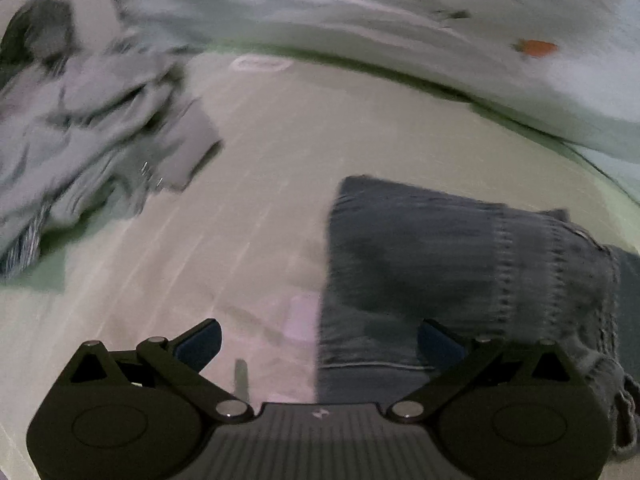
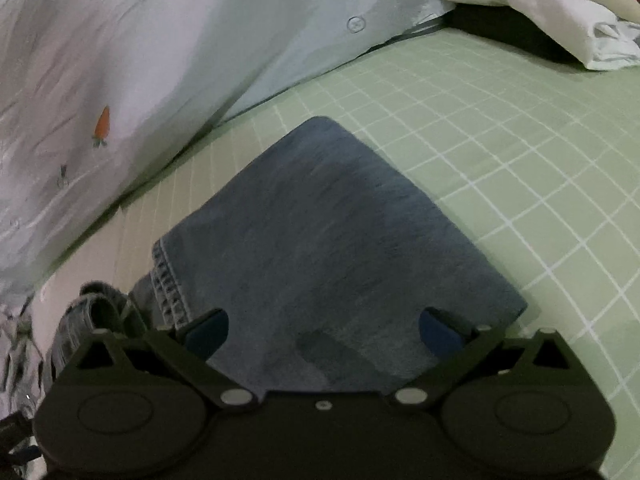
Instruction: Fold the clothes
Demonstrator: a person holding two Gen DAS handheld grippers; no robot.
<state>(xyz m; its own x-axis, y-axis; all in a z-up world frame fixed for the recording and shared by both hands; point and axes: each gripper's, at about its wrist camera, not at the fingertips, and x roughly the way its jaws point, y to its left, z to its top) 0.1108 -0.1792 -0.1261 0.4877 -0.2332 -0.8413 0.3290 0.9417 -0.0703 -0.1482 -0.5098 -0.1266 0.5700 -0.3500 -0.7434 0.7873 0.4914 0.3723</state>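
A folded pair of blue jeans (image 2: 332, 240) lies flat on the green checked sheet (image 2: 520, 128), its stitched hem at the left. My right gripper (image 2: 323, 330) hovers over the jeans' near edge, open, with nothing between its blue pads. In the left wrist view the same jeans (image 1: 432, 264) lie at the right, blurred by motion. My left gripper (image 1: 318, 338) is open above the sheet, its right finger over the jeans' left edge and its left finger over bare sheet. A heap of crumpled grey clothes (image 1: 92, 128) lies at the far left.
A pale quilt with a carrot print (image 2: 120, 80) is bunched along the back of the bed, also seen as the quilt (image 1: 400, 16) in the left wrist view. White folded cloth (image 2: 560, 12) lies at the far right. A grey patterned garment (image 2: 16, 344) sits at the left edge.
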